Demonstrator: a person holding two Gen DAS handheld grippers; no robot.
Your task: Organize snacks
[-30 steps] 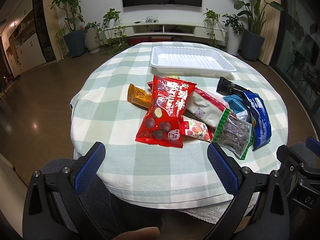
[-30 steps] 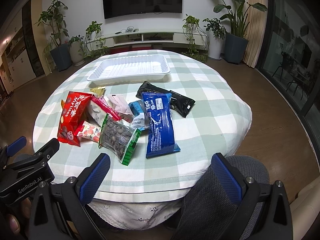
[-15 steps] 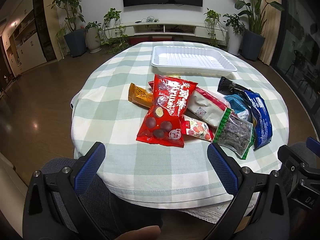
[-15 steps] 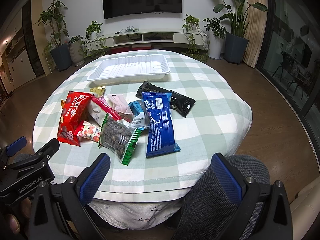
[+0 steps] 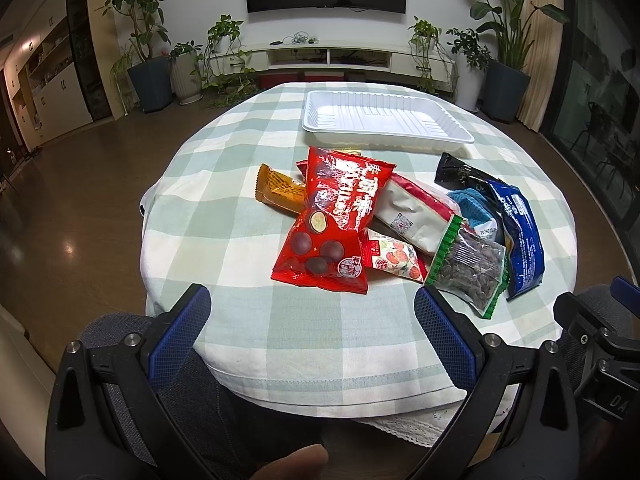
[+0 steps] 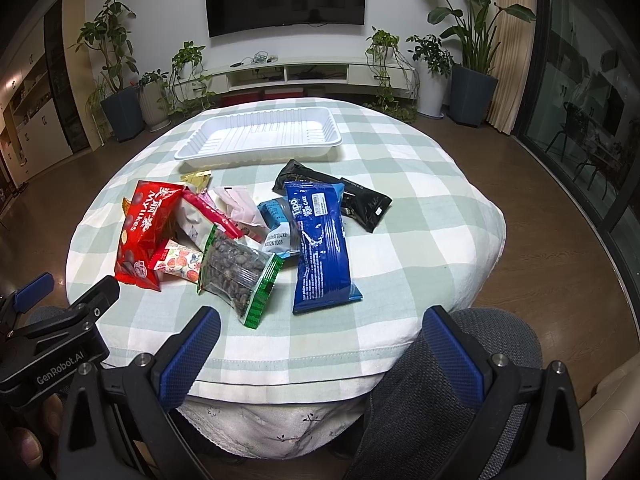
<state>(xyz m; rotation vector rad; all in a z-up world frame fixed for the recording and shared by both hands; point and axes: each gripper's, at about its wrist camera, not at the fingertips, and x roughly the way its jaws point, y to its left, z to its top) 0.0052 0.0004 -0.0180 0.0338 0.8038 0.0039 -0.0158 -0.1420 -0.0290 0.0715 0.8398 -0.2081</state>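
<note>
Blue-padded left gripper (image 5: 312, 332) and right gripper (image 6: 320, 344), both wide apart, level before the snack pile (image 5: 384, 220).

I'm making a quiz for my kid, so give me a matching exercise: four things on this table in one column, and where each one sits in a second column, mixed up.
Things:
1. white tray
2. red Mylikes bag
3. blue Tipo pack
4. black packet

Places:
A. left end of the snack pile
B. far side of the table, with nothing in it
C. partly under the top of the blue pack
D. right part of the pile, lengthwise toward the camera

Pairs: 1-B, 2-A, 3-D, 4-C
</note>
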